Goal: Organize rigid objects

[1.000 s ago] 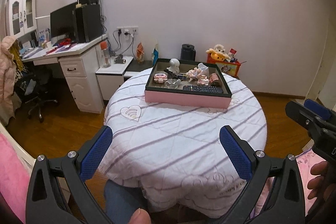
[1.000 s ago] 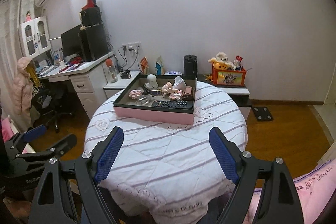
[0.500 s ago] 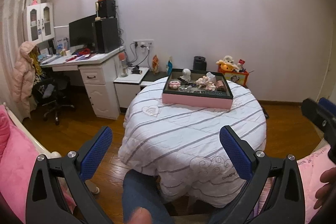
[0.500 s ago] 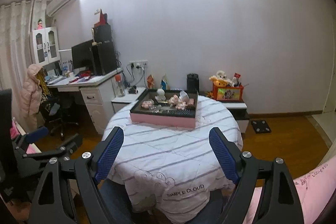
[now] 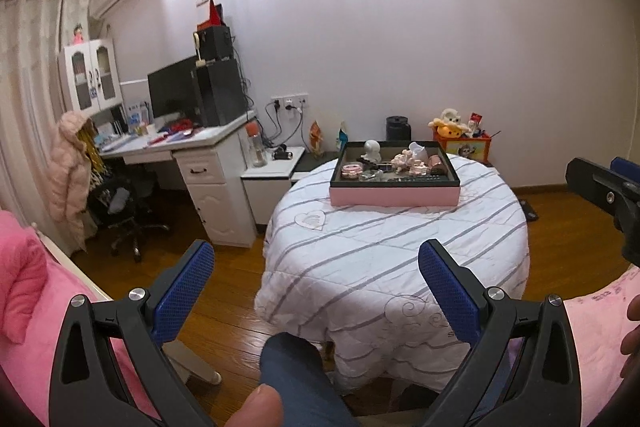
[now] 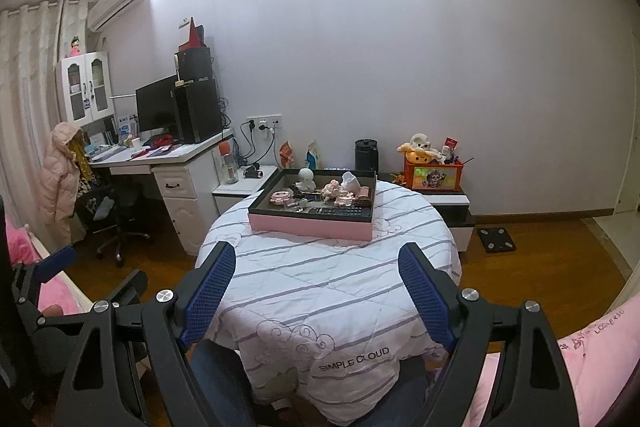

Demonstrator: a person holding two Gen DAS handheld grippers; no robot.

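A pink box with a black rim (image 5: 394,195) stands at the far side of the round table (image 5: 400,251); it also shows in the right wrist view (image 6: 310,224). In it lie a black remote (image 6: 340,211), a white round figurine (image 6: 307,178), pink trinkets (image 6: 332,190) and other small items. My left gripper (image 5: 316,267) is open and empty, well back from the table over the floor and my knee. My right gripper (image 6: 316,269) is open and empty, before the table's near edge.
A white desk (image 5: 192,155) with monitor and a black office chair (image 5: 128,207) stand at the left. A low cabinet with an orange toy box (image 6: 434,173) is behind the table. A pink bed (image 5: 24,291) lies at the near left, pink bedding at the right.
Both grippers have drawn back and up from the table, so the table and box look smaller and farther. Both stay open and empty.
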